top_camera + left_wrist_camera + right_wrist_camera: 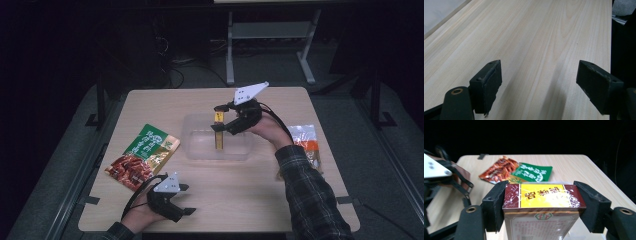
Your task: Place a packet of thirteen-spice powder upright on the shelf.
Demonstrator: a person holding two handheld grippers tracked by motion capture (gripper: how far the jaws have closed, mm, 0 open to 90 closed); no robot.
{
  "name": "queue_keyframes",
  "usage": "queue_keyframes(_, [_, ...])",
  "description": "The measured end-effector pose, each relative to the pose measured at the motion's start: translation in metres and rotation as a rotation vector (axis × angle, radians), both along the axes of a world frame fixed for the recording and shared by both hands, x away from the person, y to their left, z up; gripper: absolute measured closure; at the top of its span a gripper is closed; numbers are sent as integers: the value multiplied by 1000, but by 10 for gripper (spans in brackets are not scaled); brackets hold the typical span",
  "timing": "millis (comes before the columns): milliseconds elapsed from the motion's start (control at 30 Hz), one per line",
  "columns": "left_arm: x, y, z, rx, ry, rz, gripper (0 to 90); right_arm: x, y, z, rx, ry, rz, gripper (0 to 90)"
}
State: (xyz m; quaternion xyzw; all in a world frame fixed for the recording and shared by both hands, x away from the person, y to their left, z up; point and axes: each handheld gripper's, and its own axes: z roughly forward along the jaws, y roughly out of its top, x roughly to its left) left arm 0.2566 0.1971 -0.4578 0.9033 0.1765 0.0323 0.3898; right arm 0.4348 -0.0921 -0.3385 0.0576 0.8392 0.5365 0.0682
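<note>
My right gripper point(219, 116) is shut on a dark red and yellow box point(218, 131), held upright over the clear plastic container point(197, 145) in the middle of the table. In the right gripper view both pads press the ends of the box point(541, 196). A green and red snack bag point(143, 155) lies flat to the left of the container; the snack bag point(516, 171) lies beyond the box. My left gripper point(186, 199) rests near the table's front edge, open, with bare wood between its fingers point(487, 82).
An orange and clear packet point(306, 141) lies at the table's right side, beside the plaid sleeve point(310, 190). A desk frame point(267, 37) and cables stand on the floor beyond the table's far edge.
</note>
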Motion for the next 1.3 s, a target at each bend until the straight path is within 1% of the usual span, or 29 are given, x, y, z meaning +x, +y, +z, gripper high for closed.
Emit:
queue_keyframes(100, [0, 0, 0, 3, 1, 0, 200, 4, -1, -5, -6, 17, -8, 308])
queue_keyframes(133, [0, 0, 0, 4, 1, -1, 200, 6, -1, -6, -9, 9, -6, 308])
queue_keyframes(233, [0, 0, 0, 5, 3, -1, 201, 9, -1, -8, -3, 20, -11, 308])
queue_keyframes(267, [0, 0, 0, 5, 4, -1, 201, 10, -1, -9, -3, 15, -7, 308])
queue_keyframes(433, [0, 0, 0, 3, 5, 0, 201, 14, 1, -14, -3, 23, -7, 308])
queue_keyframes(467, [0, 0, 0, 3, 5, 0, 201, 15, 1, -15, -11, 14, -7, 307])
queue_keyframes(600, [1, 0, -1, 6, 10, -1, 201, 17, 2, -20, -26, 18, -7, 307])
queue_keyframes(667, [0, 0, -1, -2, 12, 1, 201, 20, 2, -25, -43, 36, -11, 307])
queue_keyframes(733, [0, 0, -1, 0, 14, 1, 201, 22, 3, -28, -50, 33, -12, 306])
queue_keyframes(833, [0, -1, -1, 2, 19, 1, 201, 24, 3, -32, -56, 45, -13, 306])
queue_keyframes(933, [0, -1, -2, 7, 15, -6, 201, 25, 5, -36, -69, 56, -10, 305])
queue_keyframes(1100, [0, -1, -2, 15, 16, -13, 201, 28, 6, -42, -106, 76, -12, 304])
queue_keyframes(1267, [0, -2, -2, 16, 18, -14, 201, 28, 8, -45, -118, 86, -9, 303])
queue_keyframes(1300, [0, -2, -2, 18, 18, -16, 201, 28, 9, -46, -132, 86, -8, 303])
